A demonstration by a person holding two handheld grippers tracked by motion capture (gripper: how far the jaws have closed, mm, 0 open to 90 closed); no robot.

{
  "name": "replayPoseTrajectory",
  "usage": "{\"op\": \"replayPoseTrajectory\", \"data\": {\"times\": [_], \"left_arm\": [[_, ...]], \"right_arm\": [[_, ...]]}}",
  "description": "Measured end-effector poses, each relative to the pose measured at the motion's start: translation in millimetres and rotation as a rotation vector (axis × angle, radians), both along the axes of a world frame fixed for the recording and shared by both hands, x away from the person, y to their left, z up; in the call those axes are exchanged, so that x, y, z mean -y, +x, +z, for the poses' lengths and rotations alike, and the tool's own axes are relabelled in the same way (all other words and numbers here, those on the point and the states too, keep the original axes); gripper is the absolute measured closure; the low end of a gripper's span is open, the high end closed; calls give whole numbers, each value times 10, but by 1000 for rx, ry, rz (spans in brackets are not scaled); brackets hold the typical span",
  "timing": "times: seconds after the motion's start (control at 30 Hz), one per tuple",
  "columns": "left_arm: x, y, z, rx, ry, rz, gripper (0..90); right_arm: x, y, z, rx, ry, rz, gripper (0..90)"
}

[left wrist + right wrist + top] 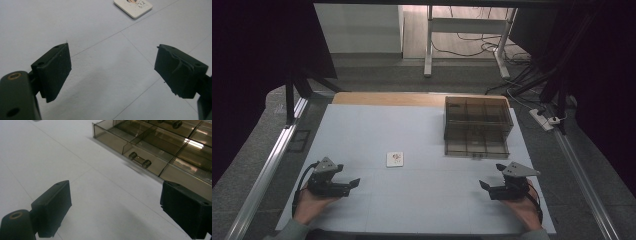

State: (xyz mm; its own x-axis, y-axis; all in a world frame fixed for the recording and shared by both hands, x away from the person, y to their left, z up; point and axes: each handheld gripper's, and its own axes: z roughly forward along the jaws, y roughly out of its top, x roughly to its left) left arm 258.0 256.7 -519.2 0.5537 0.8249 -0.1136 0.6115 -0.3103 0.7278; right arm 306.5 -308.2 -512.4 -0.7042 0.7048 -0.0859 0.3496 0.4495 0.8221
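Observation:
A small white square card (395, 159) with a printed picture lies flat on the white table mat (412, 200), near the middle. In the left gripper view the card (133, 7) lies ahead of the jaws at the top edge. My left gripper (348, 176) rests low at the front left, open, with nothing between its pads (112, 53). At the front right my right gripper (491, 176) is also open and empty (115, 187). It points toward a smoky clear compartment box (477, 125). That box (150, 147) has a small bar handle (140, 160) on its near side.
A wooden strip (382, 98) runs along the table's far edge. Metal rails (267, 170) border both sides of the table. Beyond it are grey floor, white desk legs (428, 45) and loose cables (517, 85).

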Motion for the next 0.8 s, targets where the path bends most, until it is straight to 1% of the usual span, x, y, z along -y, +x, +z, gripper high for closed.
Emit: {"op": "replayPoseTrajectory", "data": {"times": [0.07,0.13,0.2,0.27,0.33,0.43,0.53,0.8], "left_arm": [[5,-1,-5,-3,-1,2,137],[-1,-11,1,5,3,2,137],[-10,-23,7,9,2,6,137],[-14,-26,7,10,1,7,136],[-18,-26,0,10,6,6,136],[-15,-21,-4,9,8,5,135],[-10,-18,-9,8,10,1,134],[-19,-22,1,14,8,6,134]], "right_arm": [[-12,-3,-3,-1,6,5,110],[-20,-6,-2,0,5,8,117],[-16,-4,-4,-11,0,12,119],[-20,-4,-7,-15,4,8,121],[-20,-8,-4,-9,16,8,128],[-17,-9,-7,-20,14,7,128],[-24,-10,-9,-19,14,15,130],[-22,-14,-6,-18,14,12,134]]}}
